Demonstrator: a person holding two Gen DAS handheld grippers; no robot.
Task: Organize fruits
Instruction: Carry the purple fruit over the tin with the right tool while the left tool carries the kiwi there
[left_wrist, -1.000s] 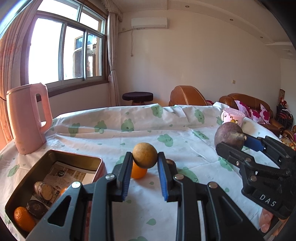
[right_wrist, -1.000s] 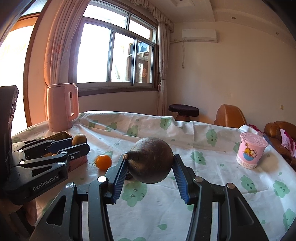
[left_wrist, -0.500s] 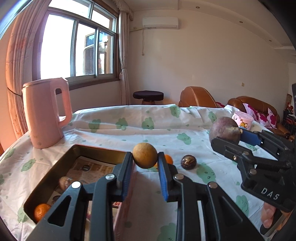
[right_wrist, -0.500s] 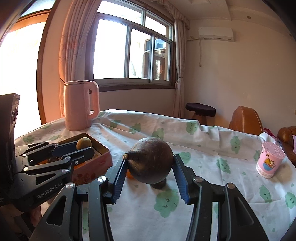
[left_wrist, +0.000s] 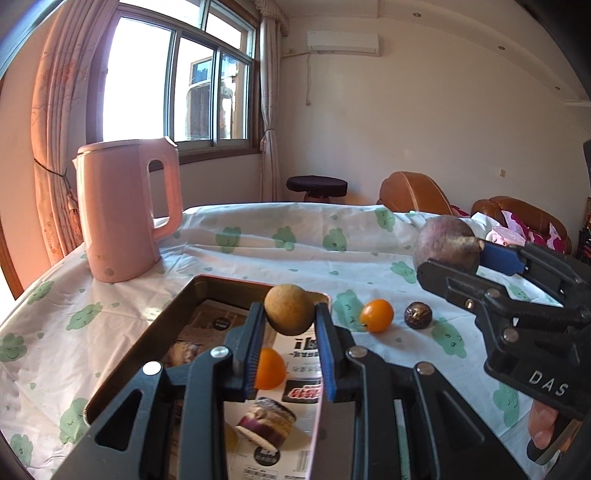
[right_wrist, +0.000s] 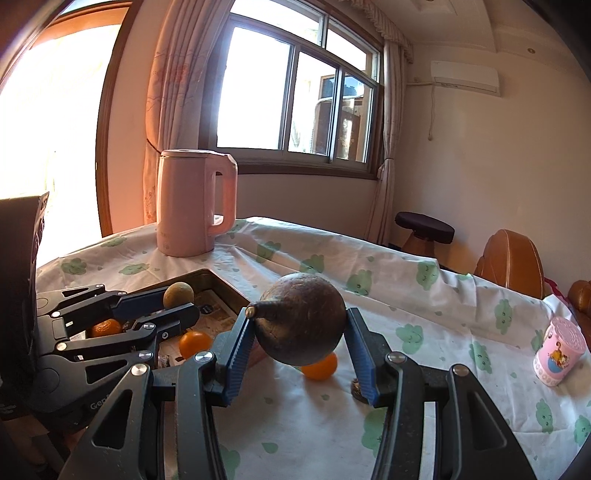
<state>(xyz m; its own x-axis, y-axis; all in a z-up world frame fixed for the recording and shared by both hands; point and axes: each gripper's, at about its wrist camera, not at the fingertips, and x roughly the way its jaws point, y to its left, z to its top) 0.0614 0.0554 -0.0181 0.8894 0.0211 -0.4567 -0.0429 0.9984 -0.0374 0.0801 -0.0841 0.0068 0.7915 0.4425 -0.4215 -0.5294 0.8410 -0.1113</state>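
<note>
I see a pink kettle (left_wrist: 123, 210) upright on the cloud-print tablecloth (left_wrist: 258, 240), near the window (left_wrist: 181, 74). A pink cup (right_wrist: 559, 350) stands well apart. Beyond the table are a dark stool (left_wrist: 317, 184), brown sofas (left_wrist: 417, 192) and an air conditioner (left_wrist: 343, 40).

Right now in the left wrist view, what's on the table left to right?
pink kettle → metal tin → tan fruit in the left gripper → orange fruit on the cloth → small dark fruit → purple fruit in the right gripper
</note>
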